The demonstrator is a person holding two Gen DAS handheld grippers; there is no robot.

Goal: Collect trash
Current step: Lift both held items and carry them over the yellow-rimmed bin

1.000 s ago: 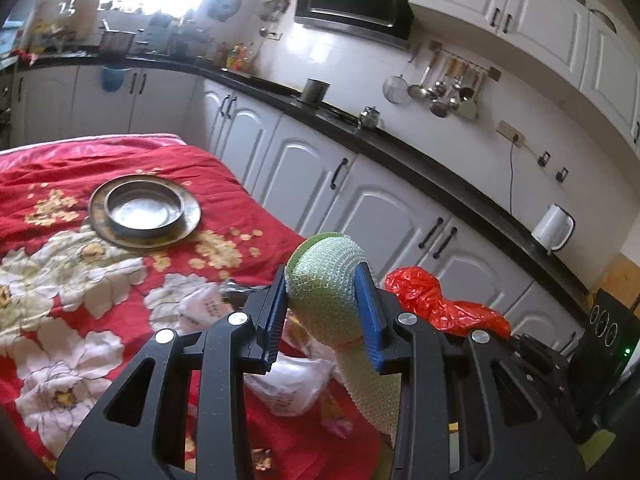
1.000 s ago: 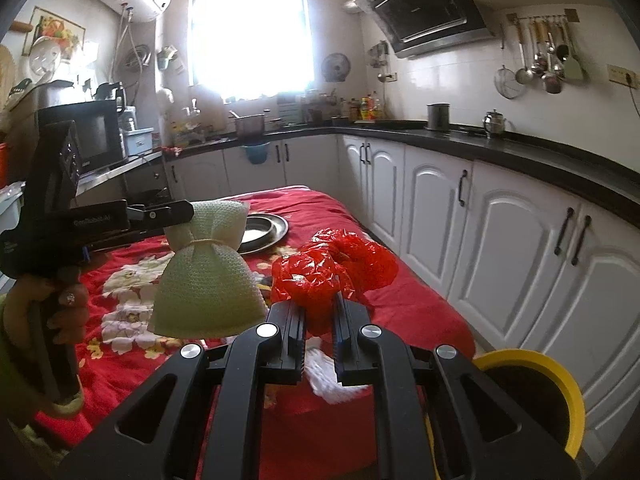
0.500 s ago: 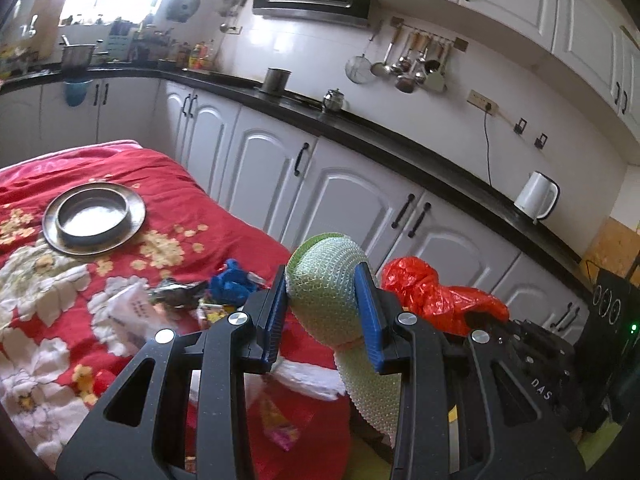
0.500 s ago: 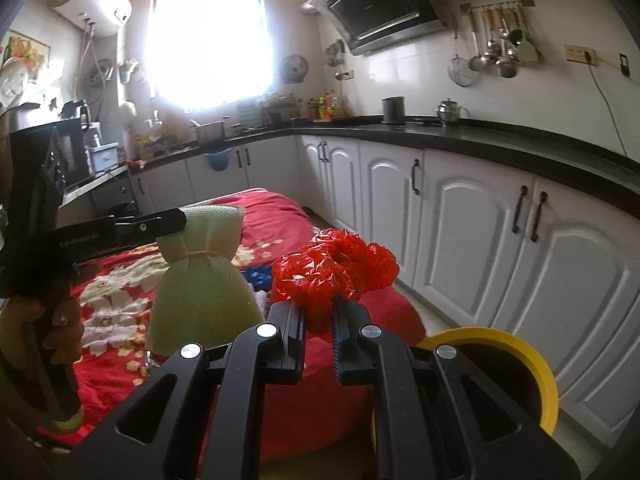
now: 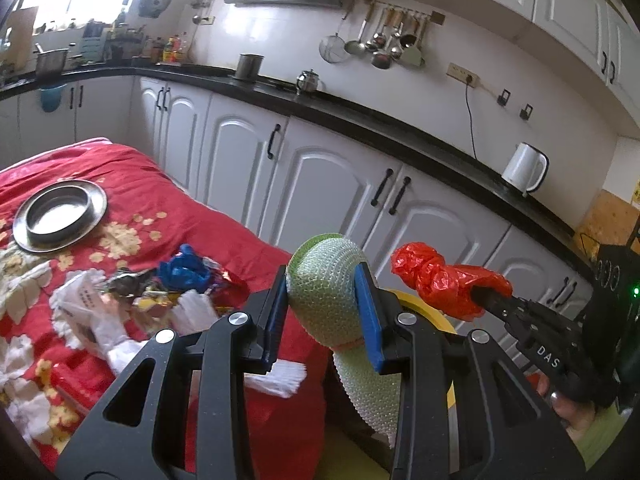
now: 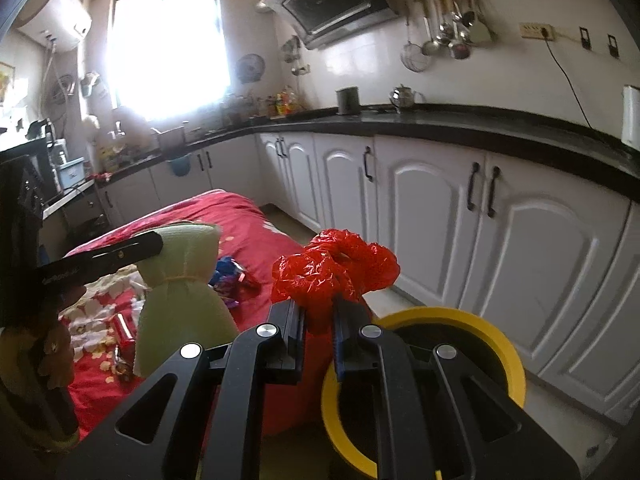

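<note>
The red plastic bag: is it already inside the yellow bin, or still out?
Still out. The red plastic bag is pinched in the right gripper, held in the air beside the yellow bin, above its rim.

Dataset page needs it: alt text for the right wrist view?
The right hand-held gripper is shut on a crumpled red plastic bag, held just beside and above a yellow-rimmed bin on the kitchen floor. At left, the left hand-held gripper holds a tied green mesh pouch over a red floral tablecloth.
</note>
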